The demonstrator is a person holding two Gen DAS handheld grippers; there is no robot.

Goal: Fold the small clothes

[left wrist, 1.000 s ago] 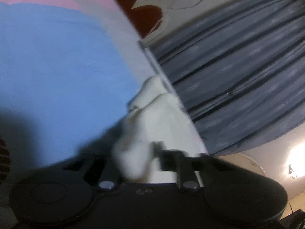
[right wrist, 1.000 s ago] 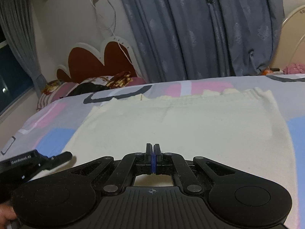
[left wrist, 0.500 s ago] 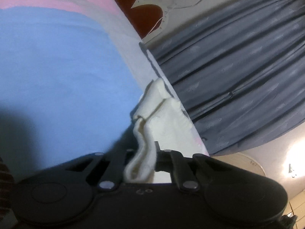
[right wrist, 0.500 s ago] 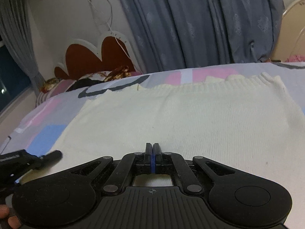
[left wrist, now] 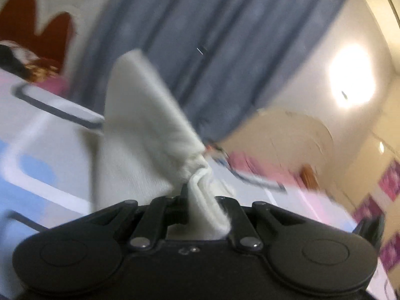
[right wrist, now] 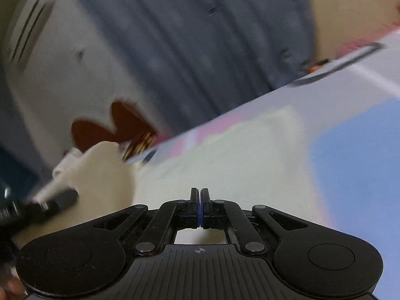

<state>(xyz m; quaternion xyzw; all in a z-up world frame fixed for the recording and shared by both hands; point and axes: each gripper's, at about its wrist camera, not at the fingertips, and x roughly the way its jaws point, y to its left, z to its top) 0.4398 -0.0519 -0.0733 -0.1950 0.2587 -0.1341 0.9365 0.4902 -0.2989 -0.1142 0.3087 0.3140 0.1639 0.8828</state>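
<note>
A cream knitted garment lies on the bed. My left gripper is shut on a bunched edge of the cream garment and holds that part lifted above the bed. In the right wrist view the left gripper shows at the left with the raised cream cloth. My right gripper is shut, with its tips over the flat part of the garment. I cannot tell whether it pinches cloth. Both views are blurred.
The bed sheet has blue, pink and white patches with dark lines. A red and white headboard and pillows stand at the bed's far end. Grey-blue curtains hang behind. A lamp glows on the wall.
My left gripper has lifted and swung with the garment's edge, so the cloth now stands up off the bed. The right gripper has tilted and stays shut.
</note>
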